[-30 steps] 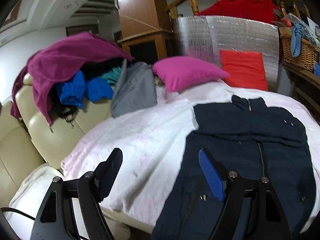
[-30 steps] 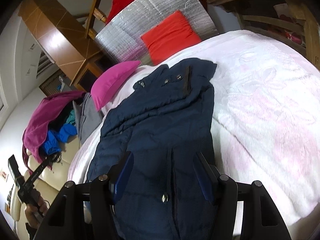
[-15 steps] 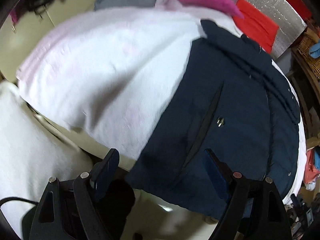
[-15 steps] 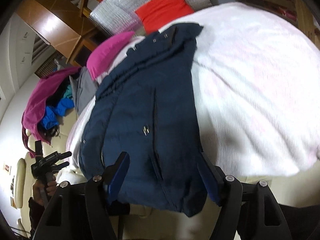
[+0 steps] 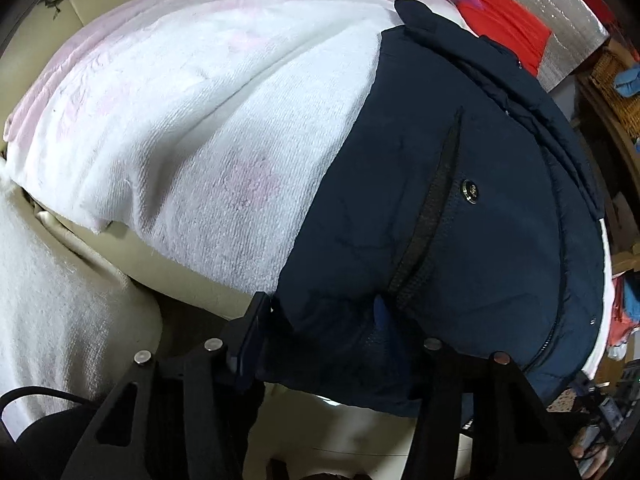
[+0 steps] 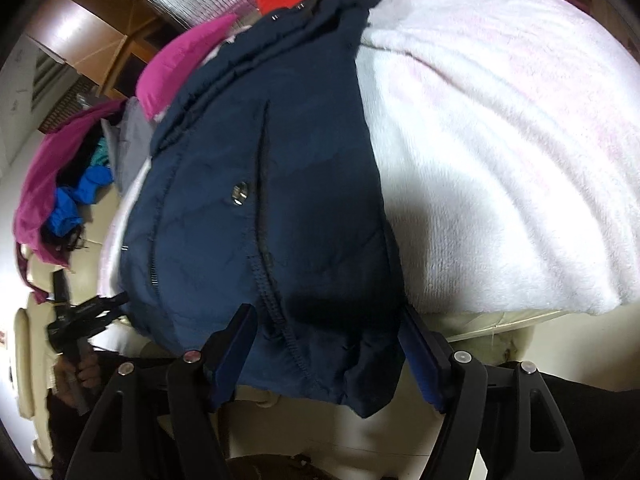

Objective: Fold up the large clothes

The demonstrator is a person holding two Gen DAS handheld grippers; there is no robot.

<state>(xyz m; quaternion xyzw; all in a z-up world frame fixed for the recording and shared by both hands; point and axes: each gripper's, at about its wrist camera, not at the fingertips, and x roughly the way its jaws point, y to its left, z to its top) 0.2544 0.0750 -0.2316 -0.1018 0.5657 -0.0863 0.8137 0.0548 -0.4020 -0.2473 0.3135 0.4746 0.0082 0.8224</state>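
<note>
At the hanging hem of the navy jacket (image 5: pixel 460 208), the left gripper (image 5: pixel 316 320) is closing, its jaws narrowing onto the hem's left corner; cloth is bunching between the pads, though whether they are pressing it yet is hard to tell. A second ago this gripper was hovering well above the jacket with jaws wide and nothing between them; it has since dropped and tipped steeply down to the hem. The right gripper (image 6: pixel 326 344) is standing wide at the hem's right corner, both pads flanking the fabric (one on each side, apparently not squeezing), having likewise sunk from above the jacket's middle.

Beyond the hem, the jacket is lying front-up along a white-and-pink blanket (image 5: pixel 180 112) spread over a cream sofa, collar at the far end near a magenta pillow (image 6: pixel 180 60) and a red cushion (image 5: pixel 504 24). To the jacket's left, a heap of clothes (image 6: pixel 60 184) is waiting.

Both corners being bracketed suggests the first fold, hem up toward collar, is about to begin once both grips are secure.
</note>
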